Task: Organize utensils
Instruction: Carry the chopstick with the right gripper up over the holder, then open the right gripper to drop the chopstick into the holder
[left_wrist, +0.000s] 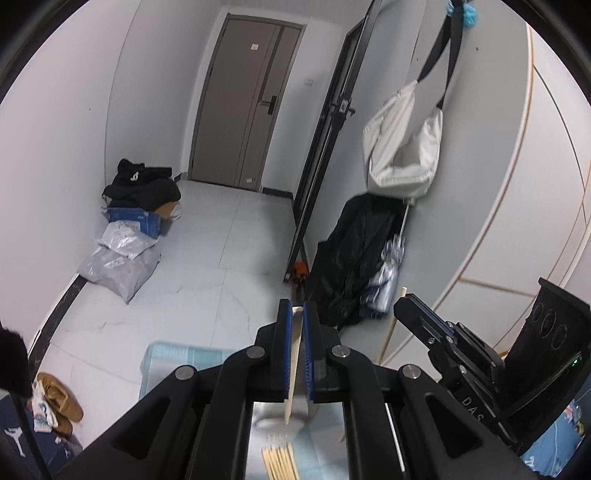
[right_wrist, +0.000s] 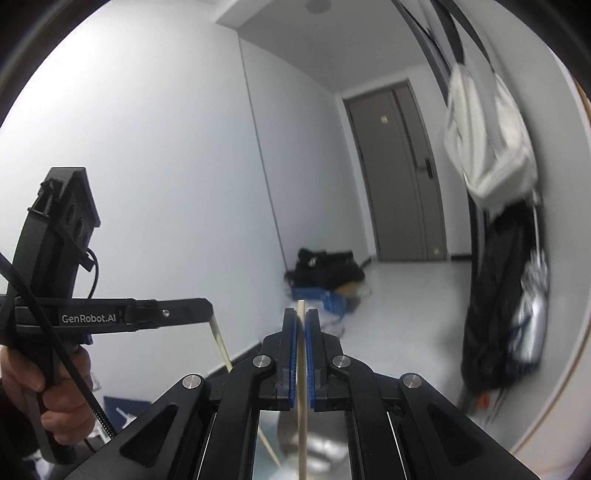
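Note:
My left gripper (left_wrist: 297, 308) is shut on a pale wooden chopstick (left_wrist: 293, 365) that hangs down between the blue pads. Its lower tip points into a grey metal cup (left_wrist: 271, 421) below. Several more chopsticks (left_wrist: 280, 461) lie on a light blue mat (left_wrist: 173, 358) under the gripper. My right gripper (right_wrist: 301, 314) is shut on a second chopstick (right_wrist: 302, 387), held upright above a metal cup (right_wrist: 317, 443). The right gripper also shows in the left wrist view (left_wrist: 406, 301), and the left gripper shows in the right wrist view (right_wrist: 208, 310) with its chopstick (right_wrist: 221, 343).
A hallway with a white tile floor (left_wrist: 207, 258) and a grey door (left_wrist: 247, 107) lies ahead. Bags and a blue box (left_wrist: 136, 218) sit by the left wall. A white bag (left_wrist: 402, 144) and black garment (left_wrist: 354, 258) hang on the right. Shoes (left_wrist: 61, 402) lie at lower left.

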